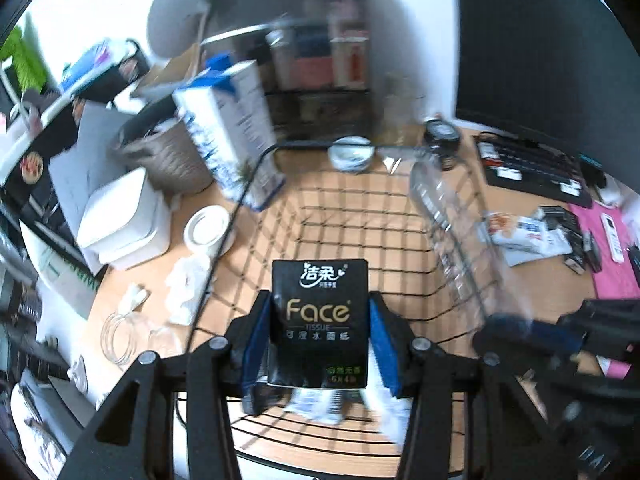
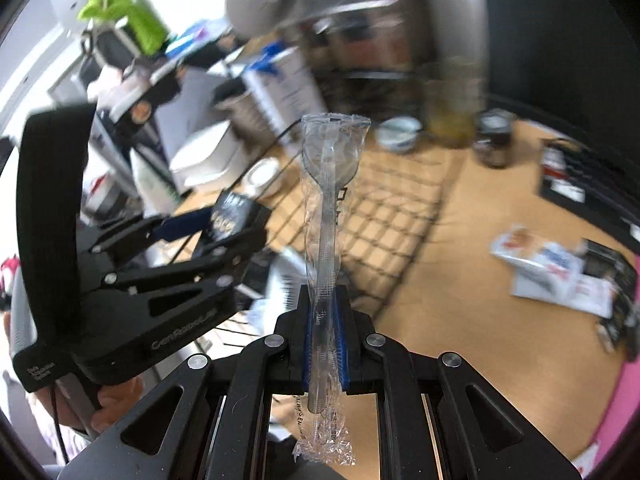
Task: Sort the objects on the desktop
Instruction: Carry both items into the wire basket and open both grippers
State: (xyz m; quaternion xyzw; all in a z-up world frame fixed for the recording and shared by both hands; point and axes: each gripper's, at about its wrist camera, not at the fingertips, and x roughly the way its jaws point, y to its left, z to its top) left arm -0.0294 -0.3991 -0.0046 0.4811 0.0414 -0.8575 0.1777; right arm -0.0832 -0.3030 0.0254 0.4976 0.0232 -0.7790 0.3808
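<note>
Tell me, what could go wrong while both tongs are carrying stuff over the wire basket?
The wrapped spoon sticks up tall from the right tongs, pinched only low on its handle, so it might tip or slide inside its slippery wrapper. The left tongs hold the tissue pack by its sides above the wire basket; a loose squeeze could drop it early. The two tongs are close together and might bump.

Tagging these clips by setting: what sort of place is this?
Likely a home or office desk: a wooden desktop with a keyboard, a dark monitor, and a wire basket.
</note>
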